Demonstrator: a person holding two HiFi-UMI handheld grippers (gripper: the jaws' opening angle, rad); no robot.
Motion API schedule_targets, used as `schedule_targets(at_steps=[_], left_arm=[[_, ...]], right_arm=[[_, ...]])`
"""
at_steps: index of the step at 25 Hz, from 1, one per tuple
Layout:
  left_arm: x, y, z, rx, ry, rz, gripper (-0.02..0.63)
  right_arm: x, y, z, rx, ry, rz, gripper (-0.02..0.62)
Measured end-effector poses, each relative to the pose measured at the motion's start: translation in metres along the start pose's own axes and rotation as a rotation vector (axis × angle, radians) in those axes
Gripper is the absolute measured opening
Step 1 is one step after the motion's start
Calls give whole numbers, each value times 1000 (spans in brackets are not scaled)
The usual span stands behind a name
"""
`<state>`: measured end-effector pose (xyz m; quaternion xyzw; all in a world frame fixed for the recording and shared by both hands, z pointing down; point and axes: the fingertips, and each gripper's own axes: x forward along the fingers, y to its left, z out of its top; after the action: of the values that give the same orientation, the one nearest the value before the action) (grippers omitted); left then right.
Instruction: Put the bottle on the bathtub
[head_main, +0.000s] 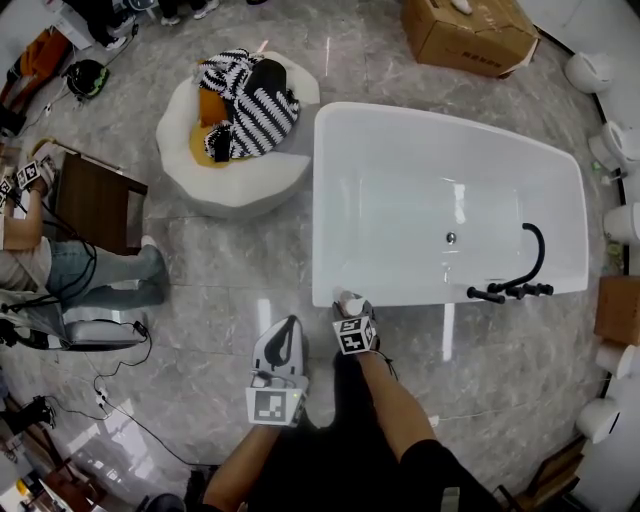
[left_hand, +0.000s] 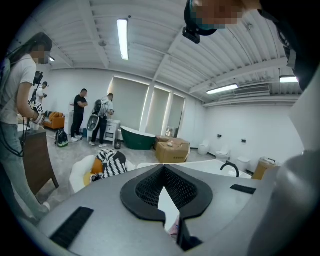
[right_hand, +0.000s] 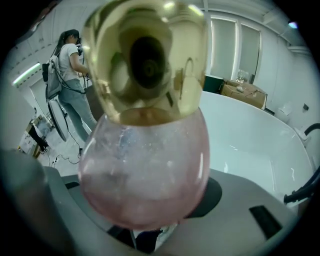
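Observation:
A pink round bottle with a gold cap fills the right gripper view, and my right gripper is shut on it. In the head view the bottle is held right at the near rim of the white bathtub, at its near left corner; whether it touches the rim I cannot tell. My left gripper hangs over the floor just left of the right one, short of the tub. Its jaws are shut with nothing in them, and their black pads meet at the tips.
A black faucet stands on the tub's near right rim. A white round seat with striped clothes lies left of the tub. A cardboard box sits beyond it. A person, a wooden board and cables are at left.

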<state>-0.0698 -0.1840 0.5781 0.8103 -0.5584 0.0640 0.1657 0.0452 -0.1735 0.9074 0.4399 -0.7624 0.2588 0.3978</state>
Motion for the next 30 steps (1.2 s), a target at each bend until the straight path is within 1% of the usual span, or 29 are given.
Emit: schedule_targets(at_steps=[2, 5, 9, 15, 21, 30], left_arm=[[0, -2, 2, 10, -2, -5, 15], [-1, -1, 2, 2, -1, -6, 15], [-4, 0, 2, 1, -1, -3, 15], [-6, 2, 3, 1, -7, 0, 15], [-11, 2, 3, 10, -9, 4, 15], [-21, 4, -2, 7, -2, 9, 15]], right_arm=[[0, 0, -1, -2, 2, -16, 224], [0, 1, -1, -1, -2, -36, 224], [0, 2, 1, 6, -7, -43, 225], [2, 5, -2, -30, -5, -54, 225], [1, 4, -2, -11, -8, -70, 225], [3, 6, -4, 12, 1, -68, 225]])
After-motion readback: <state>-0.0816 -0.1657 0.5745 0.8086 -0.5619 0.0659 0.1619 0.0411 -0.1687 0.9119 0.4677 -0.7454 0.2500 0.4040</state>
